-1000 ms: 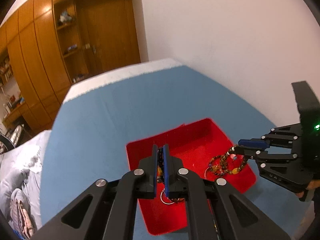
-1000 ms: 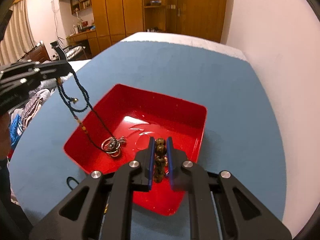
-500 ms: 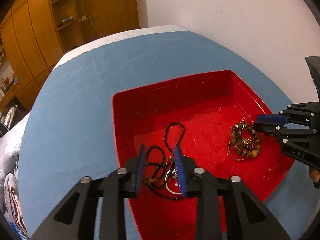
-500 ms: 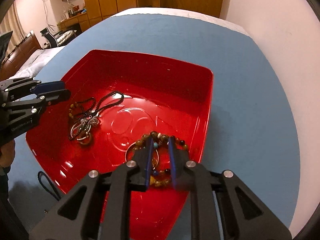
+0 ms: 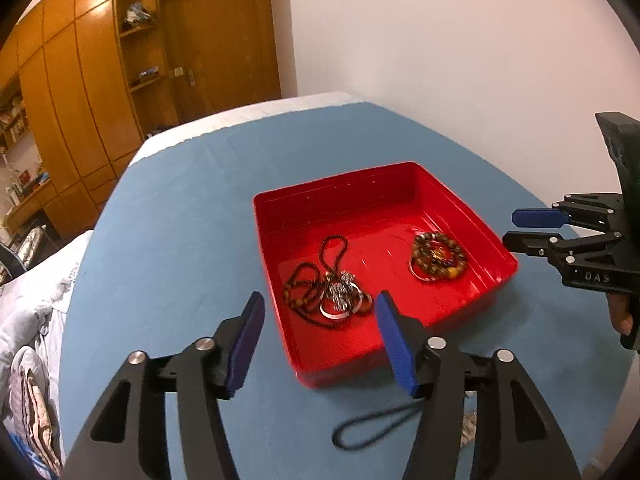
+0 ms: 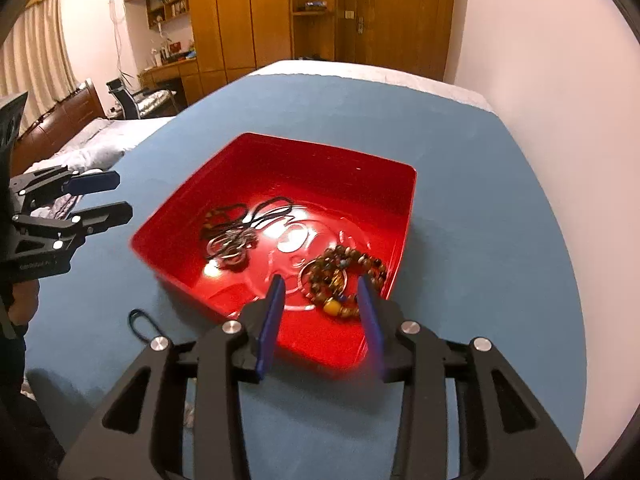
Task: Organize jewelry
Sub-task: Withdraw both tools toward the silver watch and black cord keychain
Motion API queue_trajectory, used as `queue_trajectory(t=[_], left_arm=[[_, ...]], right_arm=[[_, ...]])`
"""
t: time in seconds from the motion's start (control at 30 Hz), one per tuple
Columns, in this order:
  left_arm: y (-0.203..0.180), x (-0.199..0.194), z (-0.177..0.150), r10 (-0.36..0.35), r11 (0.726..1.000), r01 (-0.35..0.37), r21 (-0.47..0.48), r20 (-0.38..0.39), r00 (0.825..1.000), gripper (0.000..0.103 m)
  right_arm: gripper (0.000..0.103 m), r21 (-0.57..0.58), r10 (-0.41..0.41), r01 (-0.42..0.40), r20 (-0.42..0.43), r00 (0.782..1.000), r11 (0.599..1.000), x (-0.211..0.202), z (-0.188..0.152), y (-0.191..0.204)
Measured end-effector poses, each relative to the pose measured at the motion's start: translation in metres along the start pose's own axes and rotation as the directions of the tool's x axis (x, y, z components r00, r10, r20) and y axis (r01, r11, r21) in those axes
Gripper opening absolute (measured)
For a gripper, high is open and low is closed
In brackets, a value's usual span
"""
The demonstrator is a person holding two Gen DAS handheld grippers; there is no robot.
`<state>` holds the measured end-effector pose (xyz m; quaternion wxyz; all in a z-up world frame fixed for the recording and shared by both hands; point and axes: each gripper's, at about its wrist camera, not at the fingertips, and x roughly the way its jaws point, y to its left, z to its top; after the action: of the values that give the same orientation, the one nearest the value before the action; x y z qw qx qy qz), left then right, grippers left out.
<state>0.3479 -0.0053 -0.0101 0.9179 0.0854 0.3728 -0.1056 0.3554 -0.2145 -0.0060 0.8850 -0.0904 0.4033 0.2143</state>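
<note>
Both hand-held grippers, left and right, are spread wide and hold nothing; next likely pick is the black cord loop on the blue worktop just near of the red tray. Come in low, pinch one strand, and lift clear of the tray's near wall. Farther in, necklace lies tray-left and bead bracelet tray-right, well apart, so drop the cord between them.

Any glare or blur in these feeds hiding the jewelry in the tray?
Right wrist view: white glare on the red tray floor beside the black cord necklace, near rim smeared; bead bracelet readable. Left wrist view: sharper, little glare, fisheye bending at edges.
</note>
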Motion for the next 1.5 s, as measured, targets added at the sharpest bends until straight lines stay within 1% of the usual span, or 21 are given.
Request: queue_trajectory(t=[0.07, 0.27, 0.37, 0.5, 0.67, 0.93, 1.1, 1.5], left_arm=[[-0.005, -0.013, -0.008, 0.005, 1.0, -0.005, 0.0, 0.01, 1.0, 0.066], [-0.025, -0.046, -0.032, 0.005, 1.0, -0.006, 0.02, 0.038, 0.999, 0.072], [-0.032, -0.057, -0.042, -0.013, 1.0, 0.012, 0.023, 0.045, 0.999, 0.073], [-0.041, -0.065, -0.052, -0.025, 1.0, 0.024, 0.019, 0.04, 0.999, 0.074], [-0.052, -0.066, -0.065, -0.041, 0.999, 0.041, 0.011, 0.027, 0.999, 0.074], [-0.06, -0.057, -0.085, -0.069, 0.998, 0.069, -0.008, -0.002, 0.998, 0.074], [-0.062, -0.052, -0.096, -0.094, 0.996, 0.094, -0.01, -0.013, 0.995, 0.077], [-0.08, -0.026, -0.114, -0.152, 0.988, 0.153, 0.005, -0.071, 0.986, 0.077]], right_arm=[[0.043, 0.006, 0.007, -0.008, 0.016, 1.0, 1.0, -0.012, -0.008, 0.004], [0.045, -0.002, 0.029, -0.028, 0.015, 0.999, 1.0, -0.024, -0.028, 0.019], [0.047, 0.0, 0.042, -0.042, 0.013, 0.999, 0.999, -0.026, -0.039, 0.025], [0.048, 0.015, 0.07, -0.07, 0.003, 0.998, 0.997, -0.025, -0.054, 0.031], [0.048, 0.036, 0.093, -0.092, -0.015, 0.996, 0.995, -0.018, -0.07, 0.034], [0.048, 0.044, 0.1, -0.099, -0.024, 0.995, 0.994, -0.015, -0.08, 0.034], [0.048, 0.048, 0.099, -0.097, -0.025, 0.995, 0.994, -0.013, -0.084, 0.031], [0.048, 0.058, 0.108, -0.106, -0.035, 0.994, 0.993, -0.003, -0.09, 0.026]])
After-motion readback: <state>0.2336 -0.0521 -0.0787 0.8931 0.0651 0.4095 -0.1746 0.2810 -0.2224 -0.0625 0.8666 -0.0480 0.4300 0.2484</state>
